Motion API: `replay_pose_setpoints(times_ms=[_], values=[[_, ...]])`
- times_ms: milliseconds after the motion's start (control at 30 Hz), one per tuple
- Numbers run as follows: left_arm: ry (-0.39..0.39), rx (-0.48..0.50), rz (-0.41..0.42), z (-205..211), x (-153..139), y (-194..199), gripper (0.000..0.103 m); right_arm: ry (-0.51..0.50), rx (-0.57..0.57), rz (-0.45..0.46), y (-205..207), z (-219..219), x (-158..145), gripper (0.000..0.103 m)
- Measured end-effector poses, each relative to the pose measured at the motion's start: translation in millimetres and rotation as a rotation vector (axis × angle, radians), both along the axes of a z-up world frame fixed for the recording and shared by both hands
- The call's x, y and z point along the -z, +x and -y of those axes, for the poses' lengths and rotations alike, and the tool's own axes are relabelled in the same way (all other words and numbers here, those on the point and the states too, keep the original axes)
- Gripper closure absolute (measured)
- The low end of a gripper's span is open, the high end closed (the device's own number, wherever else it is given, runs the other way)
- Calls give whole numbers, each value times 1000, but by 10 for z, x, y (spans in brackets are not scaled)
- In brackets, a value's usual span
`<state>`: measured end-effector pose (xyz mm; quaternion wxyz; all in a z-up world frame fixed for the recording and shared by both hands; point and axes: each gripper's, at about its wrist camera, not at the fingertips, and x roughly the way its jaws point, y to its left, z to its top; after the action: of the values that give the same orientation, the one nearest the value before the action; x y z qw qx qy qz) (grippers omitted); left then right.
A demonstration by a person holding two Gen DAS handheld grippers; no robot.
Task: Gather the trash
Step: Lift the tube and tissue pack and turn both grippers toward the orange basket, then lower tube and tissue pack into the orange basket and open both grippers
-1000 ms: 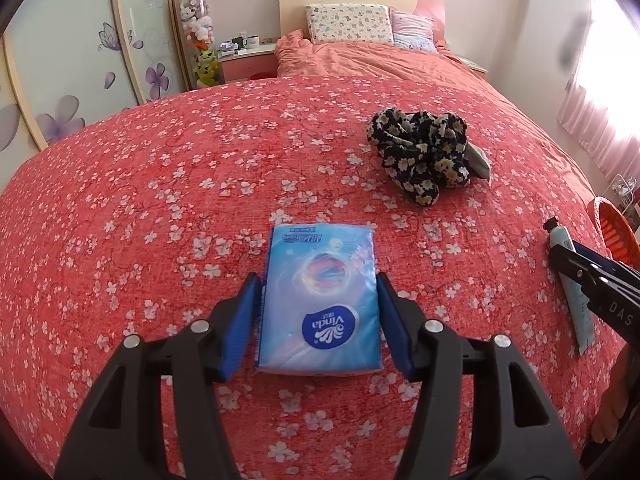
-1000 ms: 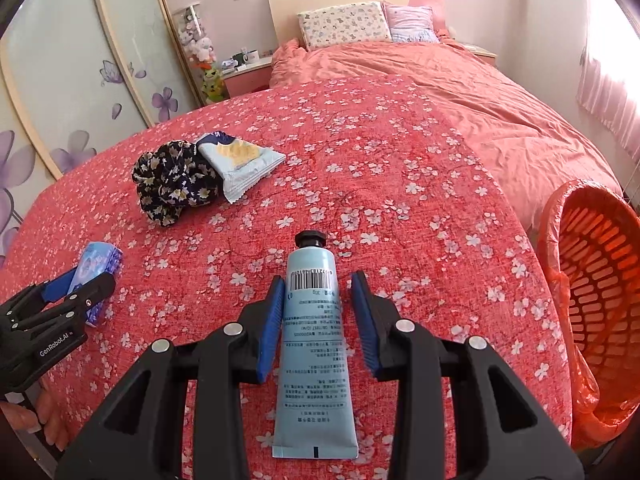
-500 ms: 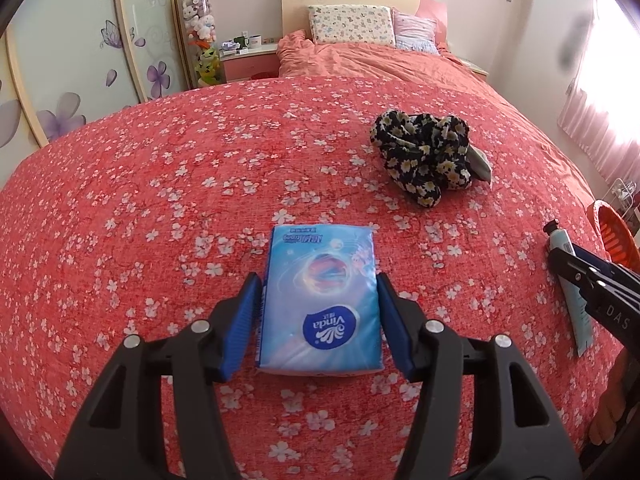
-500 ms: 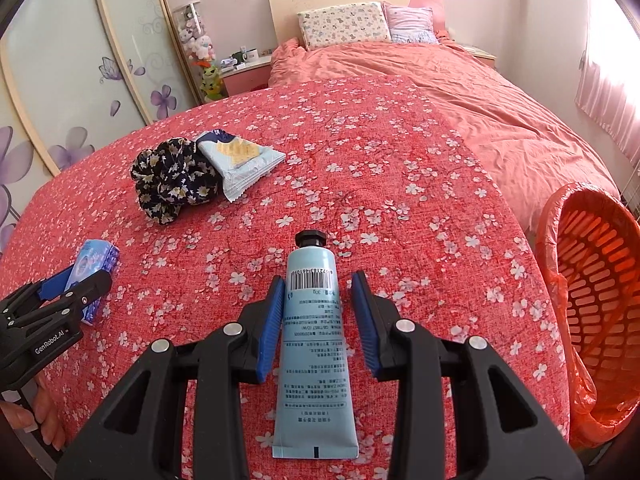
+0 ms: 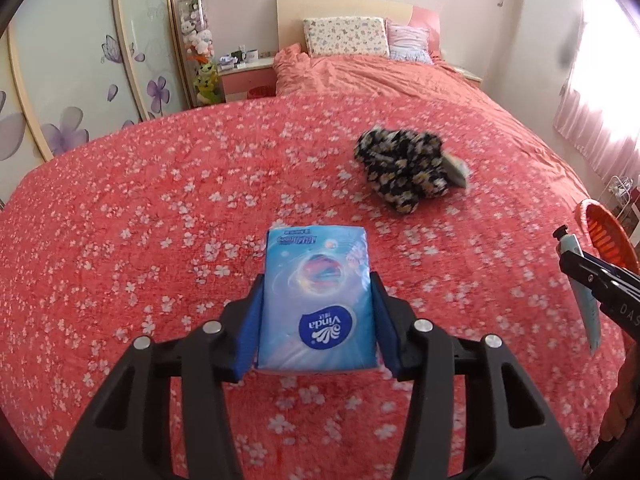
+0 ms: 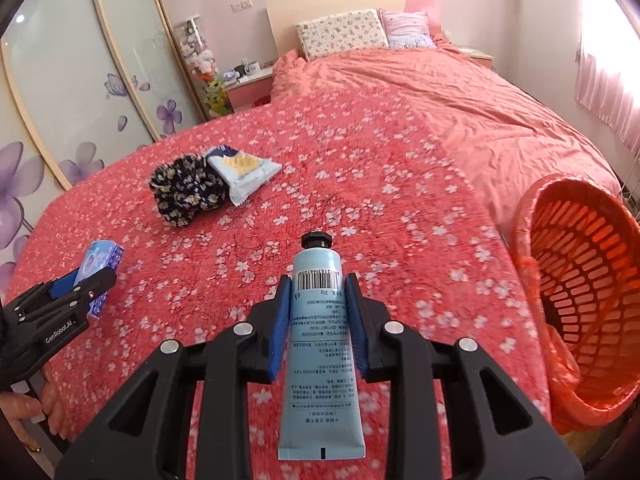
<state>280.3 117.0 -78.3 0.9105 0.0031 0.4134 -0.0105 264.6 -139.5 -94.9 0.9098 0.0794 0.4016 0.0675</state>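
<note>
My left gripper is shut on a blue Vinda tissue pack and holds it above the red flowered bedspread; it also shows in the right wrist view. My right gripper is shut on a pale blue cream tube with a black cap, lifted off the bed; the tube also shows in the left wrist view. An orange trash basket lined with an orange bag stands at the bed's right edge, to the right of the right gripper.
A black flowered cloth bundle lies on the bed with a snack wrapper beside it. Pillows lie at the headboard. A nightstand and wardrobe doors are to the left.
Both grippers have lifted their objects off the bedspread and risen a little; the tissue pack and the tube now hang clear of the cloth.
</note>
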Motion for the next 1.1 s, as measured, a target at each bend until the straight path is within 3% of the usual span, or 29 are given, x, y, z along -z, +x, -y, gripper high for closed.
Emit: replay_pose_setpoints(times_ms=[267, 633, 1100], values=[[-13, 44, 84, 238, -456, -196, 54, 37, 21, 79, -236, 203, -366, 75], [-18, 170, 189, 966, -1024, -465, 54, 31, 110, 211, -572, 729, -814, 75], [-114, 397, 222, 2206, -1279, -583, 54, 29, 244, 284, -813, 1563, -959, 75]])
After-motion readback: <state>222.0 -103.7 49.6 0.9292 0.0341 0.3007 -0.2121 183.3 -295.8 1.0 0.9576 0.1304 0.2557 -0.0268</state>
